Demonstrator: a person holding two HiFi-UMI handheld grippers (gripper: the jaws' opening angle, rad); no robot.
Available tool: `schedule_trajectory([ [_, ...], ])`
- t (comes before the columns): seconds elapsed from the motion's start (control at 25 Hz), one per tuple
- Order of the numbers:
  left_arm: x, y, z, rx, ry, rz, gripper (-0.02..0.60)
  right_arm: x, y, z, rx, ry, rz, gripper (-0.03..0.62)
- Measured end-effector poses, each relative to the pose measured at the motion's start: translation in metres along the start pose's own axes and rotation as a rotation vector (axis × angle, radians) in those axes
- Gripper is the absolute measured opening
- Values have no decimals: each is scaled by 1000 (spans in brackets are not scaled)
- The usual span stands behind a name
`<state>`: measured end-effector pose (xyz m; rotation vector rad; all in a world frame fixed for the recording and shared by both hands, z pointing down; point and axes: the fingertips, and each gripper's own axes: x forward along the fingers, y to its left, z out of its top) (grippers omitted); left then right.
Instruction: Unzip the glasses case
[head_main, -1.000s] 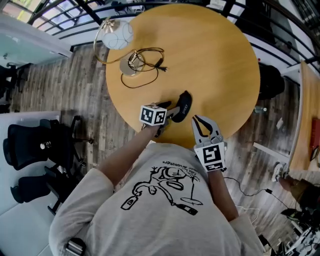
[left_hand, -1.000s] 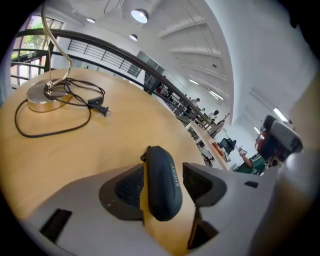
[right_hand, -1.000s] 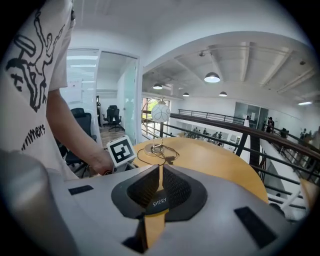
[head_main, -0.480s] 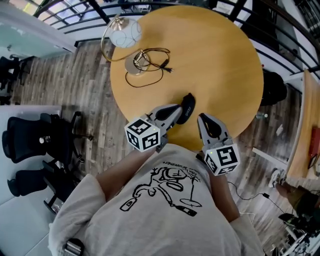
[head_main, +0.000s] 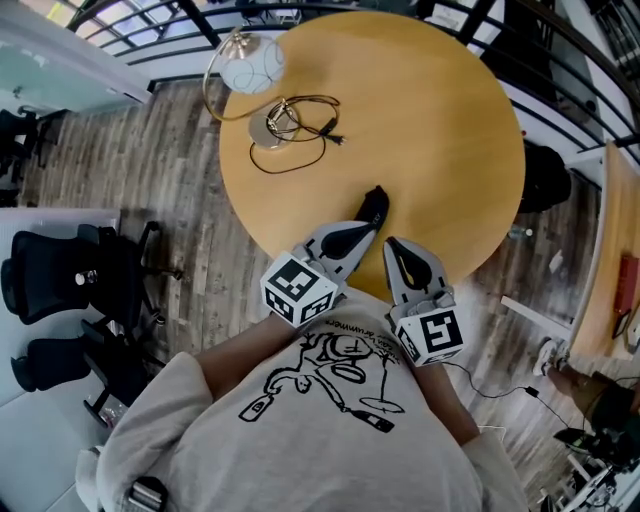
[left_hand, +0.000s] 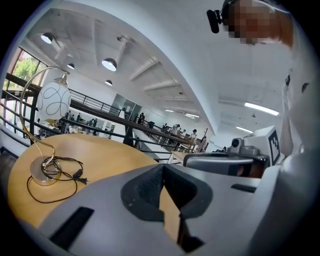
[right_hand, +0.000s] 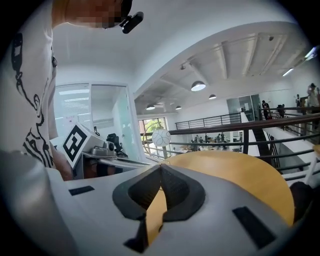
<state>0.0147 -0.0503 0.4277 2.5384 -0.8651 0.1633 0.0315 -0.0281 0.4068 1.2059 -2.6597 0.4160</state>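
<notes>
The black glasses case (head_main: 373, 207) is lying near the round table's (head_main: 450, 130) close edge, with the left gripper (head_main: 368, 229) and right gripper (head_main: 392, 245) being held near it, the 2 pairs of jaws clenched on nothing. Its zip is too small to read, shut or opened; a lamp (head_main: 245, 68) and cord (head_main: 300, 135) are standing well apart, blocking nothing.
</notes>
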Motion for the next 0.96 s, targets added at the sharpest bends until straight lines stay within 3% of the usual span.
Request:
schedule_trajectory([
  [0.32, 5, -7, -6, 46, 27, 0, 8, -2, -7, -2, 4, -3, -16, 21],
  [0.96, 8, 2, -9, 45, 45, 29, 8, 3, -11, -12, 26, 23, 17, 21],
])
